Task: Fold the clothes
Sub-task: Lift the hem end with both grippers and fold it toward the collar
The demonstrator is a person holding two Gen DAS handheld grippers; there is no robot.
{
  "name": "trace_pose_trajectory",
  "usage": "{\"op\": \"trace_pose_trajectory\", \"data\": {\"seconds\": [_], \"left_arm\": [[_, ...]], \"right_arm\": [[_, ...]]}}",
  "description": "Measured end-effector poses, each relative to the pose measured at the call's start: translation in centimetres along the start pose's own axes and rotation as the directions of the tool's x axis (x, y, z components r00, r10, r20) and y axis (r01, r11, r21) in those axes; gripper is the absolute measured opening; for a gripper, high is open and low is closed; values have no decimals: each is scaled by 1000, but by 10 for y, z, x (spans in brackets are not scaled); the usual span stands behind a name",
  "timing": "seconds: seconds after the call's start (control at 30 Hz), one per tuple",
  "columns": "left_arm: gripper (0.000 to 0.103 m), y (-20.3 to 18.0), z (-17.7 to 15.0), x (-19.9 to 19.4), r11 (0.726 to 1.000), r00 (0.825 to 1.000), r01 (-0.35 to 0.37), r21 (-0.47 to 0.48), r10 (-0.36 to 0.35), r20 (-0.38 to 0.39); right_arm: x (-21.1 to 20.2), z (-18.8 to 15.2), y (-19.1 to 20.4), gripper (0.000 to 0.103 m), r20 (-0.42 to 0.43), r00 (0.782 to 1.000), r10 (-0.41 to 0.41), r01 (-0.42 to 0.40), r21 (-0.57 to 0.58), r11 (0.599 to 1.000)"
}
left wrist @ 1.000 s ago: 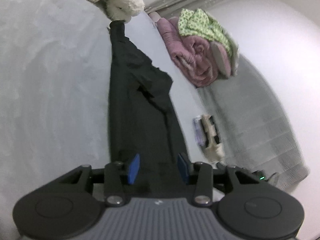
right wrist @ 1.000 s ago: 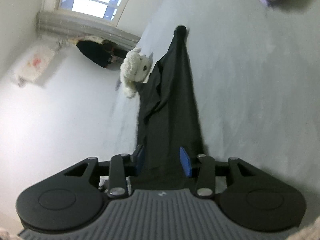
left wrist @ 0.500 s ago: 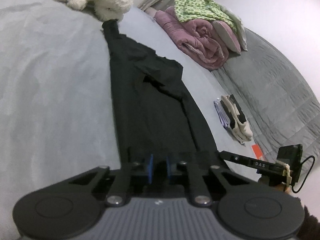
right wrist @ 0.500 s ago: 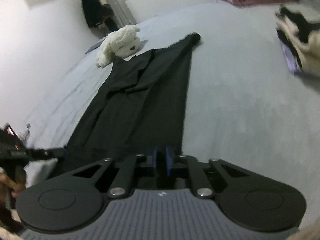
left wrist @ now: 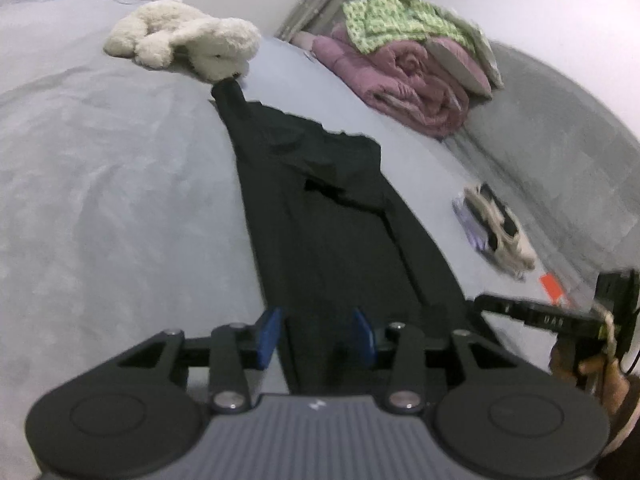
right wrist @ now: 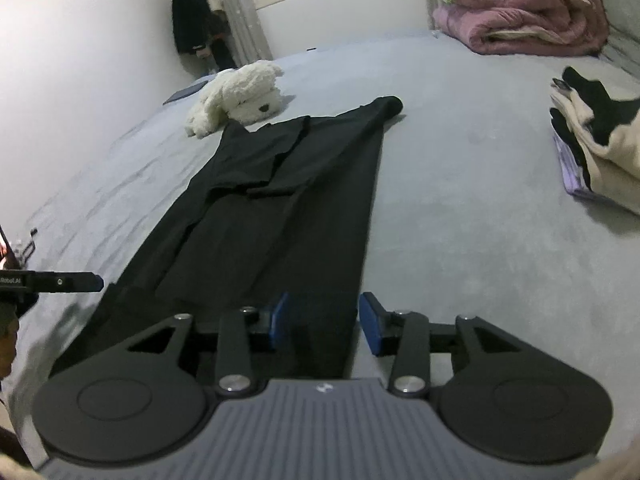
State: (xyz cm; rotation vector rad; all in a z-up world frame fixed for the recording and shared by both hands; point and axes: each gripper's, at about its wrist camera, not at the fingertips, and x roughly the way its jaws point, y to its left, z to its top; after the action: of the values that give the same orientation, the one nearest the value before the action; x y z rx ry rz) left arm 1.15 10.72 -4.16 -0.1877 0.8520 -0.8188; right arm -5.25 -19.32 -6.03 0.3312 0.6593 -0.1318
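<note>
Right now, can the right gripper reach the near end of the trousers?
Probably yes: the right gripper is open over the near end of the trousers, and nothing lies between them.

Matt black cloth trousers (right wrist: 280, 208) lie on a soft, napped grey bedspread (right wrist: 460, 208).

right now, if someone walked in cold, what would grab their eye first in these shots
A long black garment lies stretched flat down the middle of the grey bed, its near end between the open left gripper and open right gripper. At its far end lies a white plush dog. A rolled pink quilt sits against the far wall.
</note>
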Motion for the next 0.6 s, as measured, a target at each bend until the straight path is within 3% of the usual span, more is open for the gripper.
{"op": "trace_pose_trajectory", "data": {"seconds": [0.07, 0.17, 0.27, 0.6], "left_arm": [[38, -5, -3, 5, 999, 1000, -20, 40, 21, -19], [26, -11, -7, 11, 995, 998, -53, 85, 55, -28], [17, -13, -9, 10, 991, 997, -75, 108, 77, -17], [6, -19, -10, -4, 987, 996, -79, 142, 72, 58]], "right_arm": [[4, -2, 3, 42, -19, 1000, -21, 21, -32, 999], [11, -6, 7, 22, -48, 996, -80, 75, -92, 993], [9, -10, 13, 11, -19, 995, -101, 98, -149, 984], [-7, -17, 25, 4, 100, 985, -141, 161, -243, 957]]}}
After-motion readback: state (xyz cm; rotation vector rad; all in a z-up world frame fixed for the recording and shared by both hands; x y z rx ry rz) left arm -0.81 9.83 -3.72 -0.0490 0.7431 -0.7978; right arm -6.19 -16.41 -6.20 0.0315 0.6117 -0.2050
